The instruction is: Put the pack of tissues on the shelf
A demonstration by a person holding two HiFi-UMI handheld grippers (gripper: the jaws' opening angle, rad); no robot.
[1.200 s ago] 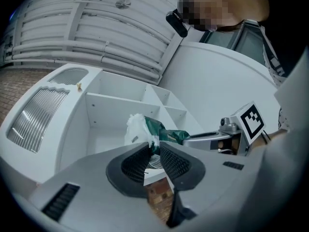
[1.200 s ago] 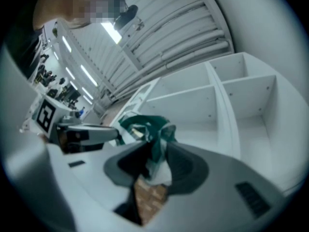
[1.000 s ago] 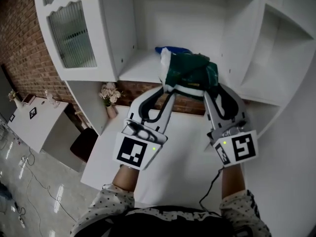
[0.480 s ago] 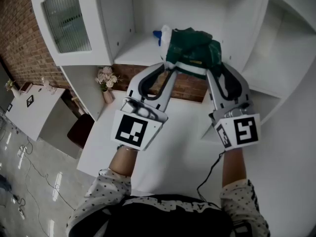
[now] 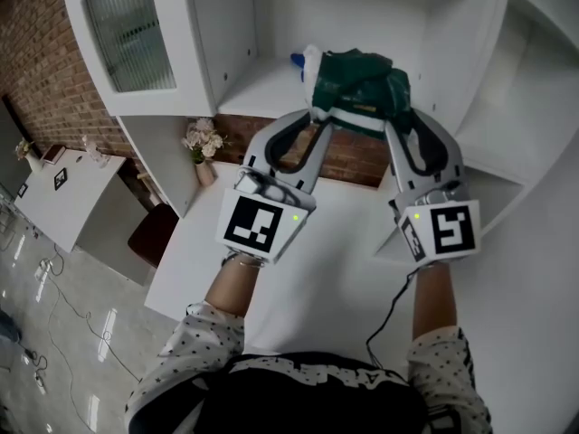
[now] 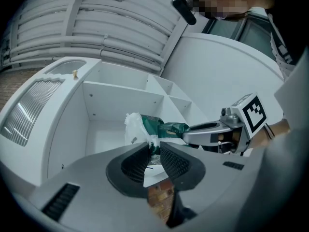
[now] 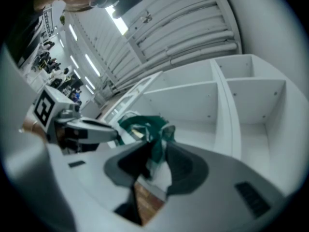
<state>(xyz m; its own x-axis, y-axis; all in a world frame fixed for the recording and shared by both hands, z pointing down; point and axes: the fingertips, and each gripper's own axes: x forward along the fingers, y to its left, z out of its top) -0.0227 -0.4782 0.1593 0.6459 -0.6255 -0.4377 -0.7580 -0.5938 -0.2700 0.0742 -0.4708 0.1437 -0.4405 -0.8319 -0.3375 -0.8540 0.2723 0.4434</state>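
Note:
The pack of tissues (image 5: pixel 357 81), in green and white wrapping, hangs at the front edge of the white shelf (image 5: pixel 258 89), partly over its board. My left gripper (image 5: pixel 316 121) is shut on the pack's white left end (image 6: pixel 137 129). My right gripper (image 5: pixel 399 121) is shut on the green right end (image 7: pixel 147 124). In the left gripper view the jaws (image 6: pixel 154 151) pinch crumpled wrapping, and the right gripper (image 6: pixel 212 132) reaches in from the right. In the right gripper view green wrapping runs down between the jaws (image 7: pixel 157 159). A blue bit (image 5: pixel 297 61) shows behind the pack.
A cabinet door with ribbed glass (image 5: pixel 136 34) stands left of the open compartment, and an upright divider (image 5: pixel 475 70) bounds it on the right. Below is a white tabletop (image 5: pixel 344 269). A vase of flowers (image 5: pixel 201 152) stands against the brick wall.
The view has shifted a little. Both grippers remain shut on the pack at the shelf's front edge.

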